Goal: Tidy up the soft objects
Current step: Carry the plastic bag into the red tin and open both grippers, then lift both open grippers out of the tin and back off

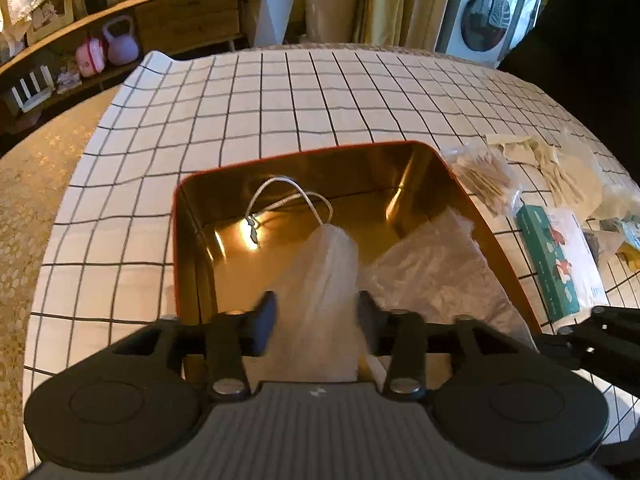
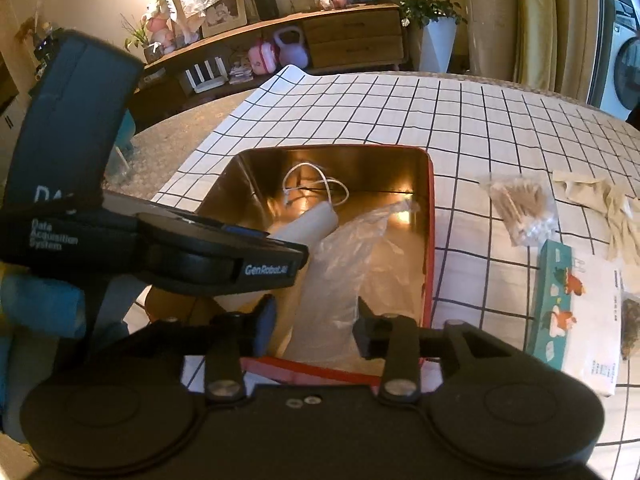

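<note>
While your left gripper [image 1: 316, 312] pinches the white rolled mask [image 1: 332, 264] over the gold-lined red tin [image 1: 400, 152], your right gripper [image 2: 316, 320] hangs spread, with the bagged cotton swabs [image 2: 520, 208] and teal-edged tissue pack [image 2: 576, 312] left on the surface.

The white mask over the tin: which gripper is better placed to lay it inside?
Left. The left gripper already has the white mask between its jaws, above the gold-lined tin. The right gripper hangs open over the clear plastic bag, holding nothing.

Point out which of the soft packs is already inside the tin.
The crinkly clear plastic bag lies inside the red tin. The cotton swab bag and tissue pack remain outside on the checked cloth.
</note>
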